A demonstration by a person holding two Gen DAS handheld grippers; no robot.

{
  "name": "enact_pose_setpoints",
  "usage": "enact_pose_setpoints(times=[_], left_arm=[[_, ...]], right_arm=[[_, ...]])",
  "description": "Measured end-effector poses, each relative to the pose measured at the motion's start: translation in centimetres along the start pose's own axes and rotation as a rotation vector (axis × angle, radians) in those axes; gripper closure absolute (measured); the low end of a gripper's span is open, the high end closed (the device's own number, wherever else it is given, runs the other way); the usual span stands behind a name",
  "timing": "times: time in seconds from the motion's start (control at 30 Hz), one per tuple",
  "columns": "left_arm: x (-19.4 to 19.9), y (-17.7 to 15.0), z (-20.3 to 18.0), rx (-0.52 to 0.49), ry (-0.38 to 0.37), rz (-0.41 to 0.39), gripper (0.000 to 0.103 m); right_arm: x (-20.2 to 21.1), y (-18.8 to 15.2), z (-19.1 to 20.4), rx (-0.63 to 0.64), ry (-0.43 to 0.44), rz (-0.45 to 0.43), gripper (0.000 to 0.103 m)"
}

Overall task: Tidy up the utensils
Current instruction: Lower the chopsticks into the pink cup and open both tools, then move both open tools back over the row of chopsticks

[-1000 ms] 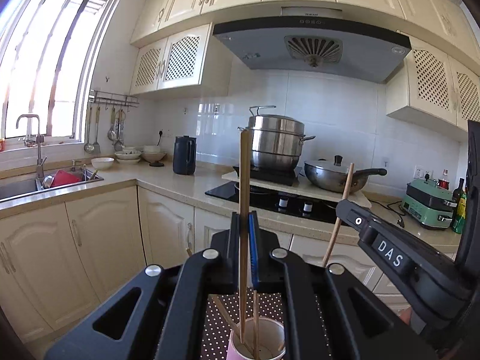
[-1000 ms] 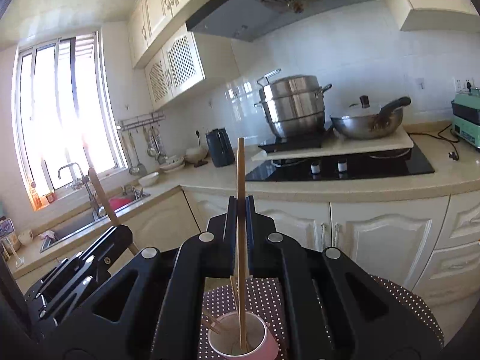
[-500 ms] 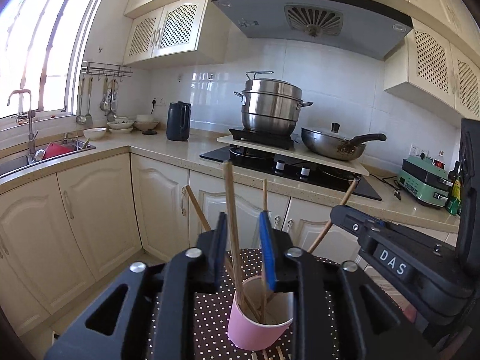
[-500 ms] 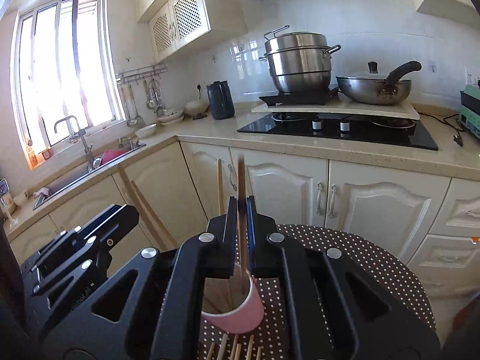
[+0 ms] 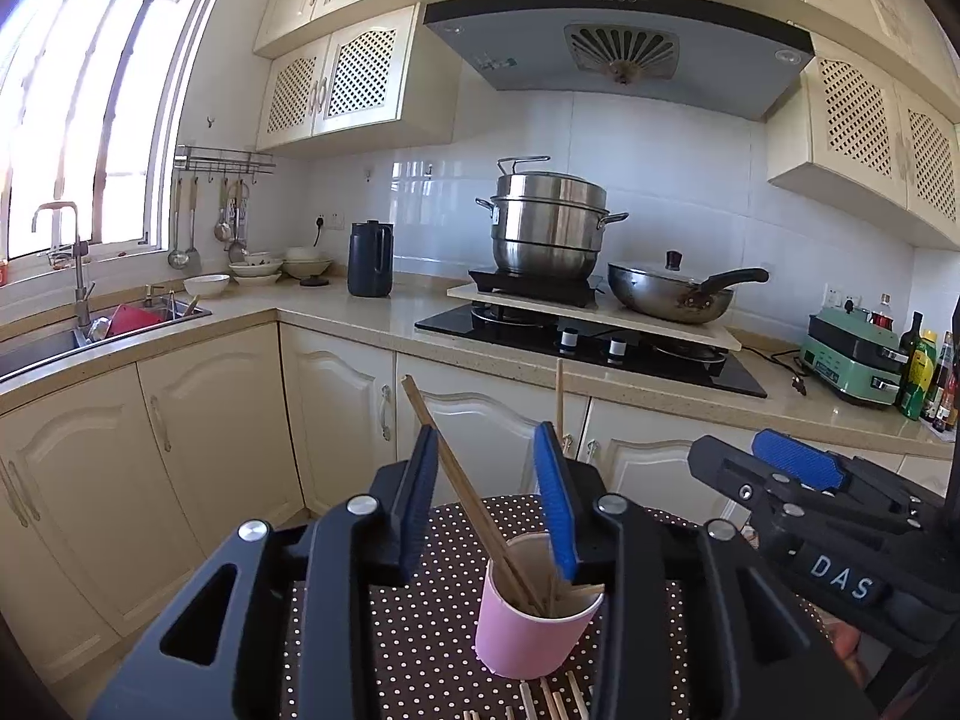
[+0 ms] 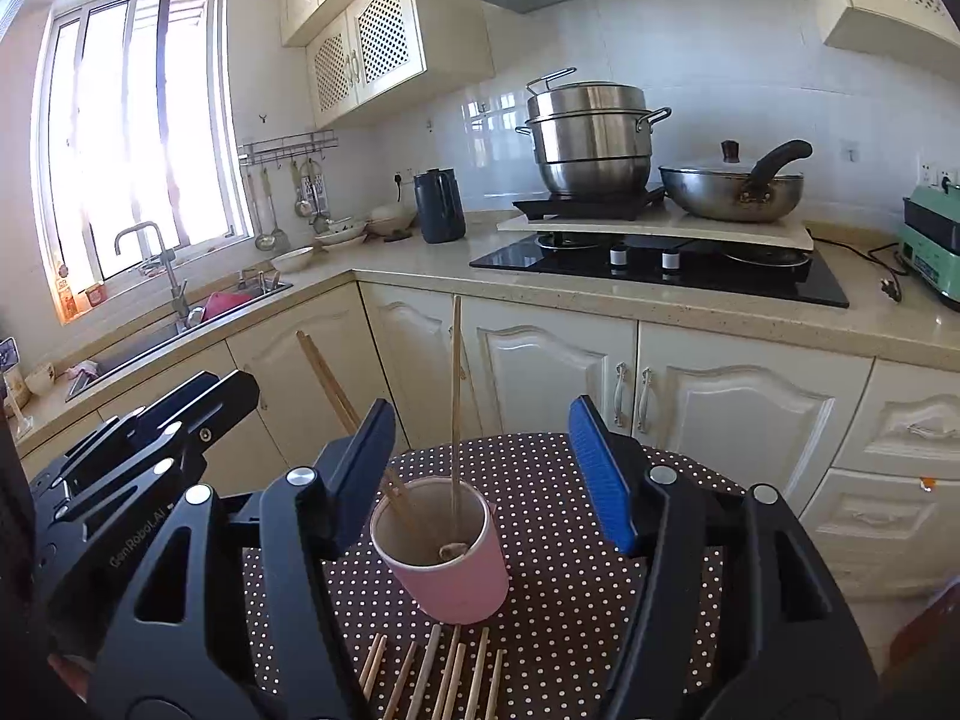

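Observation:
A pink cup stands on a round brown table with white dots. Several wooden chopsticks stand in it, leaning left or nearly upright. More chopsticks lie flat on the table in front of the cup. My left gripper is open and empty above the cup; it also shows at the left of the right wrist view. My right gripper is open and empty, its blue-padded fingers either side of the cup; it shows at the right of the left wrist view.
Cream kitchen cabinets stand just behind the table. The counter holds a black hob, a steel steamer pot, a wok, a dark kettle and a sink under the window.
Both grippers were shut on upright chopsticks over the cup. They lowered them into the cup, then opened and let go. The chopsticks now stand free in the cup.

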State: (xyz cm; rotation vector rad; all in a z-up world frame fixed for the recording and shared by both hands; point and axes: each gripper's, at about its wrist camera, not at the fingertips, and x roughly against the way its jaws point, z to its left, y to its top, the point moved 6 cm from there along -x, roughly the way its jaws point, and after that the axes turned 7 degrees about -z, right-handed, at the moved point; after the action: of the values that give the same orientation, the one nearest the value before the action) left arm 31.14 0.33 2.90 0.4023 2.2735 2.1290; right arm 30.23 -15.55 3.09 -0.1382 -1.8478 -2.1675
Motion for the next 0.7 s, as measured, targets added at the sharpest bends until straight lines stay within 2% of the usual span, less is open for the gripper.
enact_pose_setpoints(times=[0.17,0.4,0.7], left_arm=[[1.1,0.3,-0.7,-0.014,-0.004,-0.014,0.066],[2.6,-0.5,-1.2,-0.033,0.001,-0.017,0.061],[3.8,-4.7,-1.2,-0.027,0.01,0.06,0.057]], right_arm=[[0.9,-0.2,-0.3,-0.01,0.004,0.002,0.042],[2.2,-1.1,-0.7,-0.006,-0.005,0.012,0.036],[3.2,-4.4,-1.8,-0.021,-0.026,0.079,0.028]])
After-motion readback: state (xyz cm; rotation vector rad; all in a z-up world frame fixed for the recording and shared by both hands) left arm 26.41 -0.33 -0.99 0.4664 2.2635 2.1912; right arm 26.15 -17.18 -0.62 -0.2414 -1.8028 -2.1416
